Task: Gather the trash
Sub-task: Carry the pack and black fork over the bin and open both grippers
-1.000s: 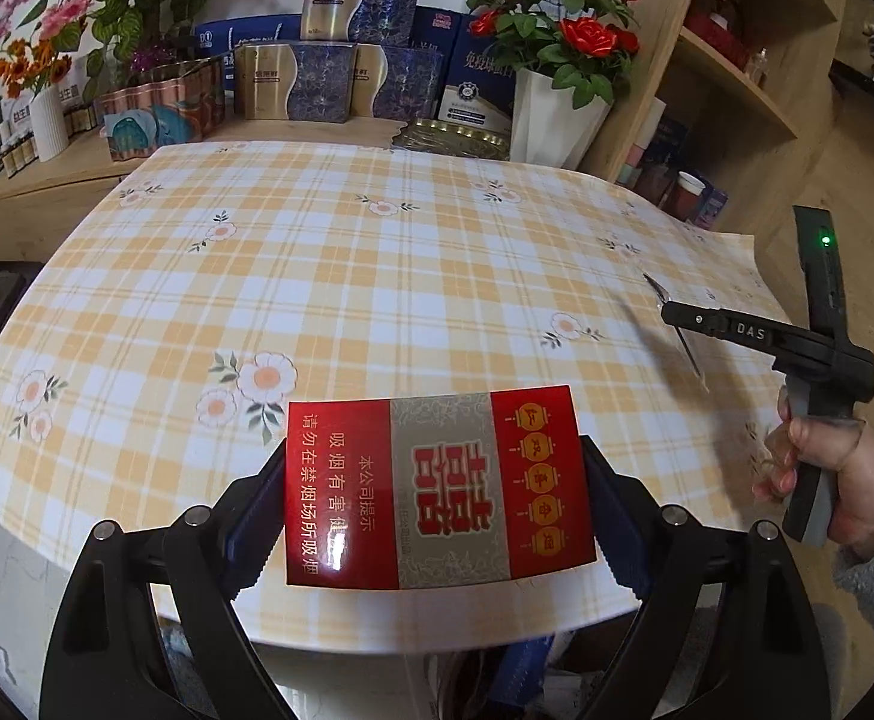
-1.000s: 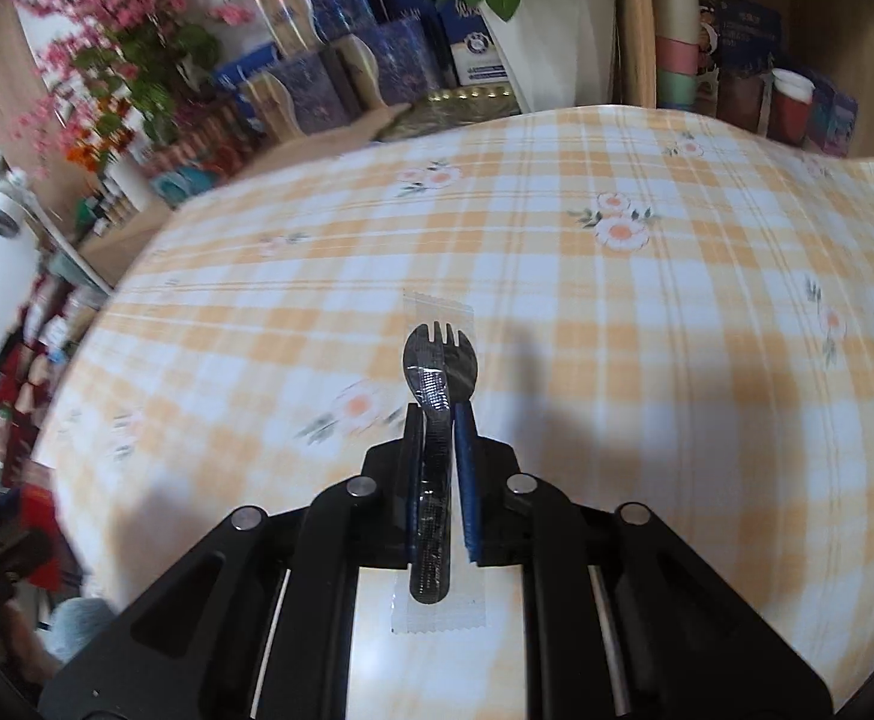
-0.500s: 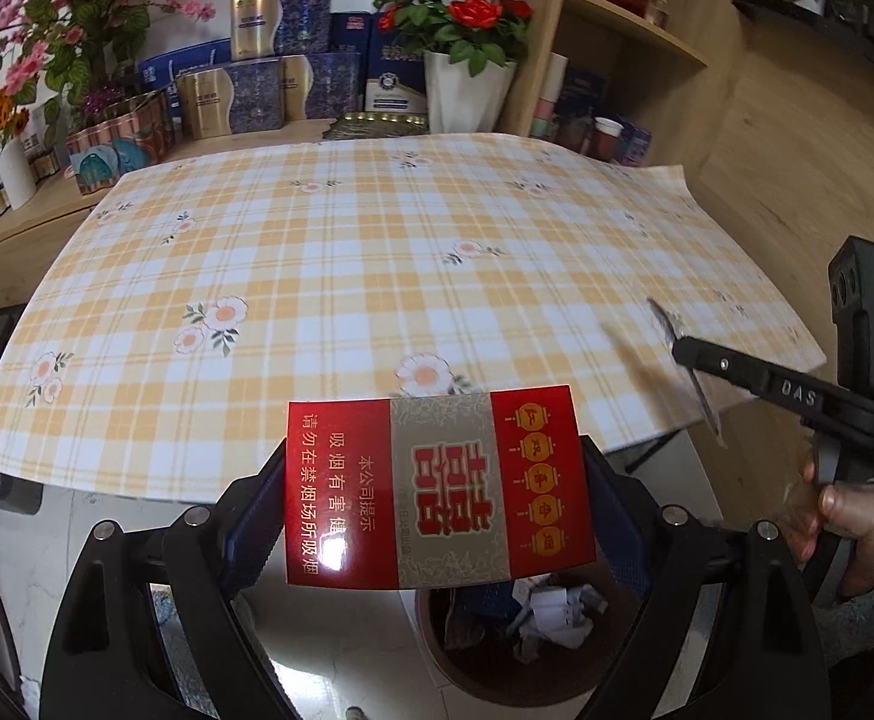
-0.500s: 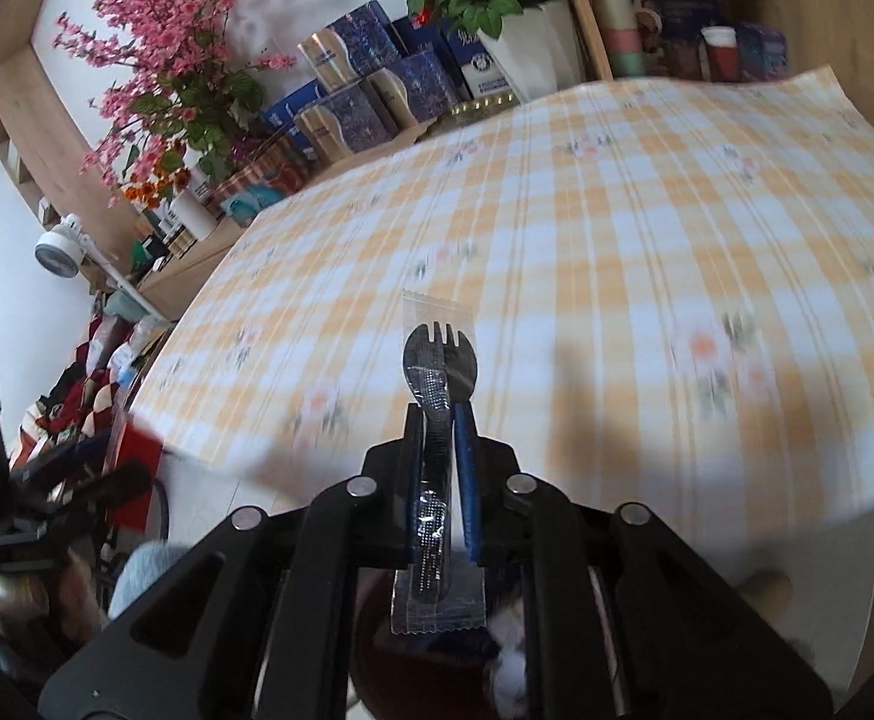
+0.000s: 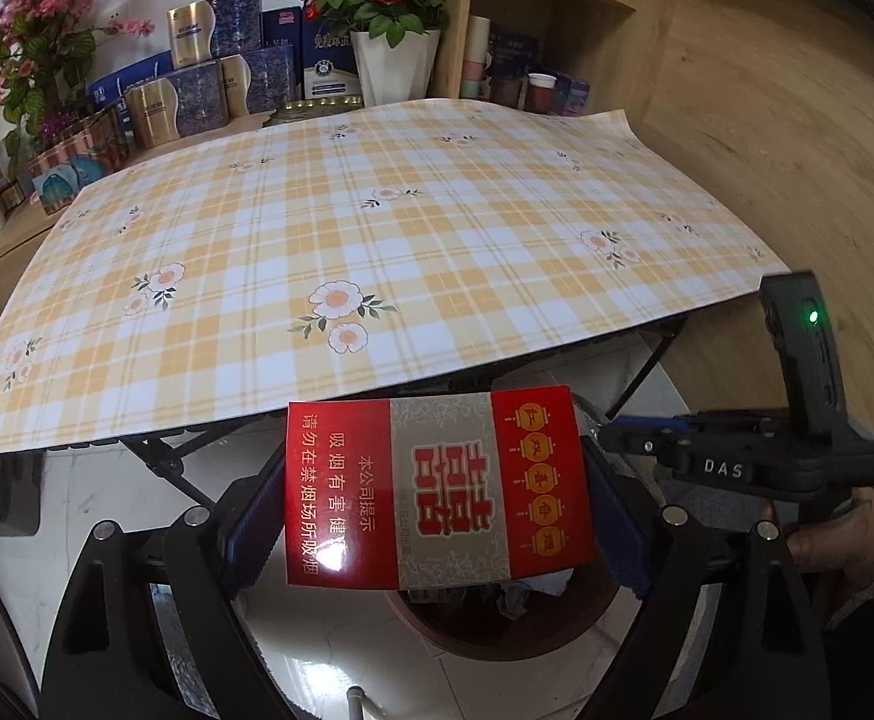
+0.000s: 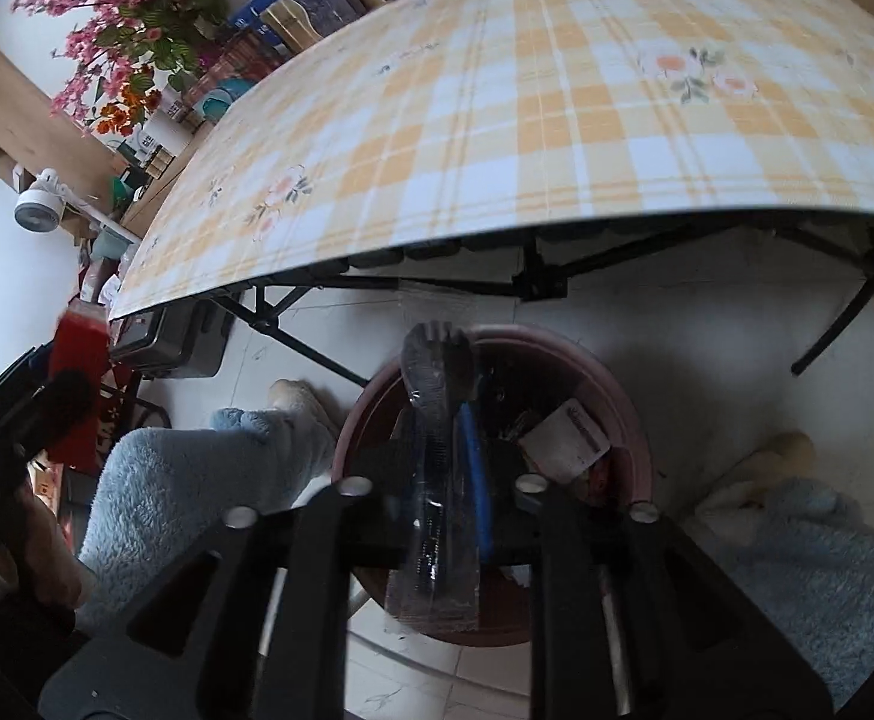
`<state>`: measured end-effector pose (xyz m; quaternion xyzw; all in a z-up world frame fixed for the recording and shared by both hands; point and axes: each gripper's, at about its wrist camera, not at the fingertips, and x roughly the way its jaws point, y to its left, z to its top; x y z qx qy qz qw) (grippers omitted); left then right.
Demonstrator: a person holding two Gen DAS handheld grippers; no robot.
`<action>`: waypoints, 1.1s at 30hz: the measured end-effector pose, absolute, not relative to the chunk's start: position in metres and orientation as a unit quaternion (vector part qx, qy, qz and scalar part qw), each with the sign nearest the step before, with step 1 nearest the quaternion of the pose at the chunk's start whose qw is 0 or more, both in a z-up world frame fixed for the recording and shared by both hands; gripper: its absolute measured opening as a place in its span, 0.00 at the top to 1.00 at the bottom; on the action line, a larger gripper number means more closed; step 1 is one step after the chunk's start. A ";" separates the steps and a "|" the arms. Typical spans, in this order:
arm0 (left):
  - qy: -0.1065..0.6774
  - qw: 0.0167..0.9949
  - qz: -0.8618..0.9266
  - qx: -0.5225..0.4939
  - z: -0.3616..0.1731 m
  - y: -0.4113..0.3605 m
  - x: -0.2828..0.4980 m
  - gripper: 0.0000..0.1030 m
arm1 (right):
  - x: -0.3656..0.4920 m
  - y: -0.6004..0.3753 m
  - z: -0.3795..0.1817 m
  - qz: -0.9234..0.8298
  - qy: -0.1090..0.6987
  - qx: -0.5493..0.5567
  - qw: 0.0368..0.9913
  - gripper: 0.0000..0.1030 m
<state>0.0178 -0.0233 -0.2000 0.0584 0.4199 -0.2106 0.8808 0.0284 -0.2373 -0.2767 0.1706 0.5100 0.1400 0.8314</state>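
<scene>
My left gripper point(image 5: 434, 495) is shut on a red cigarette pack point(image 5: 437, 492), held flat above a round brown trash bin point(image 5: 532, 636) on the floor. The pack also shows at the left of the right wrist view point(image 6: 80, 384). My right gripper point(image 6: 457, 450) is shut on a black plastic fork in a clear wrapper point(image 6: 434, 450), held over the same bin point(image 6: 634, 420), which has paper scraps inside. The right gripper shows in the left wrist view point(image 5: 646, 444) just right of the pack.
The folding table with a yellow plaid flowered cloth point(image 5: 347, 252) stands behind the bin; its black legs point(image 6: 532, 282) cross beneath. Boxes and flower pots point(image 5: 389, 30) line the shelf behind. The person's light blue fuzzy slippers point(image 6: 197, 480) flank the bin on the white tile floor.
Both grippers have pulled back off the table and dropped down past its front edge. The pack and the wrapped fork now hang over the trash bin, still held.
</scene>
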 end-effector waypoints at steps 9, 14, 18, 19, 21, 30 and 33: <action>0.439 0.869 -0.225 0.039 -0.209 -0.021 0.017 0.16 | 0.019 -0.244 -0.250 0.105 0.448 0.145 0.876 0.07; 0.466 0.853 -0.233 0.037 -0.225 -0.027 0.022 0.16 | 0.022 -0.252 -0.236 0.063 0.422 0.099 0.899 0.06; 0.492 0.838 -0.233 0.034 -0.240 -0.033 0.028 0.16 | 0.025 -0.264 -0.226 0.049 0.408 0.092 0.907 0.06; 0.499 0.834 -0.235 0.036 -0.246 -0.036 0.028 0.16 | 0.027 -0.266 -0.225 0.047 0.409 0.091 0.907 0.06; 0.510 0.826 -0.236 0.042 -0.255 -0.043 0.030 0.16 | 0.026 -0.271 -0.223 0.045 0.405 0.091 0.909 0.06; 0.529 0.812 -0.238 0.059 -0.286 -0.071 0.041 0.16 | 0.026 -0.288 -0.221 0.031 0.403 0.115 0.907 0.06; 0.530 0.810 -0.244 0.062 -0.291 -0.079 0.043 0.14 | 0.025 -0.293 -0.220 0.026 0.402 0.121 0.907 0.06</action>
